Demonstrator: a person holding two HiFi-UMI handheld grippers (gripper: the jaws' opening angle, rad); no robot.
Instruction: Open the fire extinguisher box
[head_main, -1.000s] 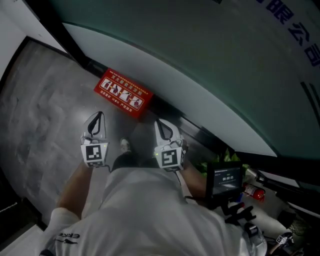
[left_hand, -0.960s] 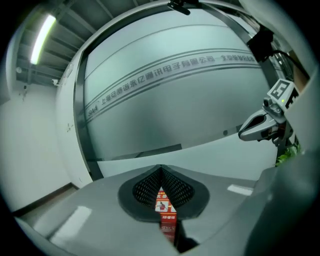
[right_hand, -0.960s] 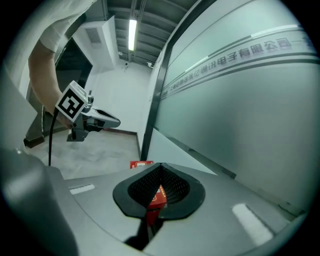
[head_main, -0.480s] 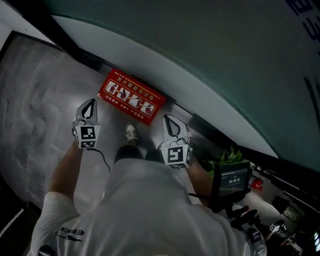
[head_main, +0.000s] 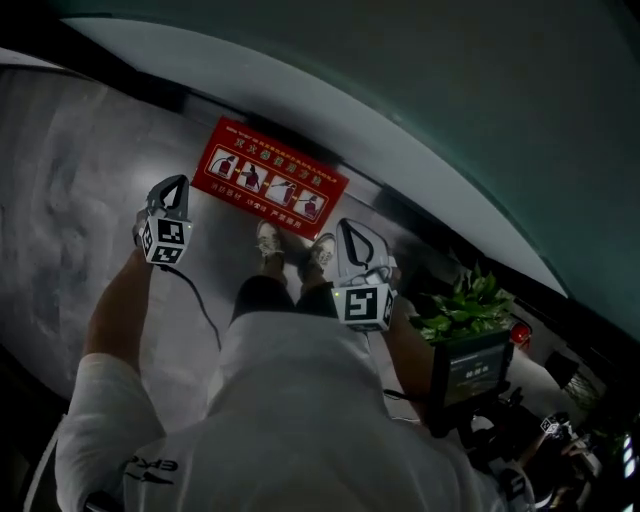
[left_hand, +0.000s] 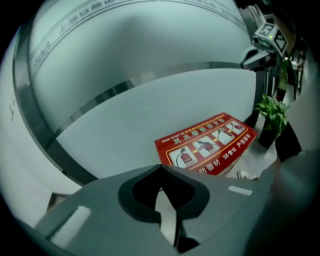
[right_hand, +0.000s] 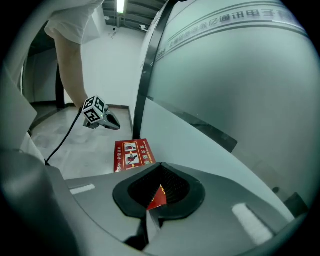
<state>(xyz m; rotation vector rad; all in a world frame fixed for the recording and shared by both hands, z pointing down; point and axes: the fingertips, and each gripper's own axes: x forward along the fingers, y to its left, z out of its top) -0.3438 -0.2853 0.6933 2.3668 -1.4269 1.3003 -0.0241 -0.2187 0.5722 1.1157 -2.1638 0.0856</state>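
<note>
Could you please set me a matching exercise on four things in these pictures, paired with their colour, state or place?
1. fire extinguisher box
2. potted plant
3. left gripper
4. right gripper

A. green and leafy
B. shut, left of the box
C. red, at the foot of the glass wall
D. shut, between the box and the plant

Pairs: 1-C, 2-A, 3-B, 4-D

Left tongs (head_main: 175, 186) lowered (swung leftward), nearer box (head_main: 270, 178)

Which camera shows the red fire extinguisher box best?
The head view: the whole box shows, unobstructed. The left gripper view shows it brighter but cuts off a near corner; the right gripper view shows it small and partly hidden.
</note>
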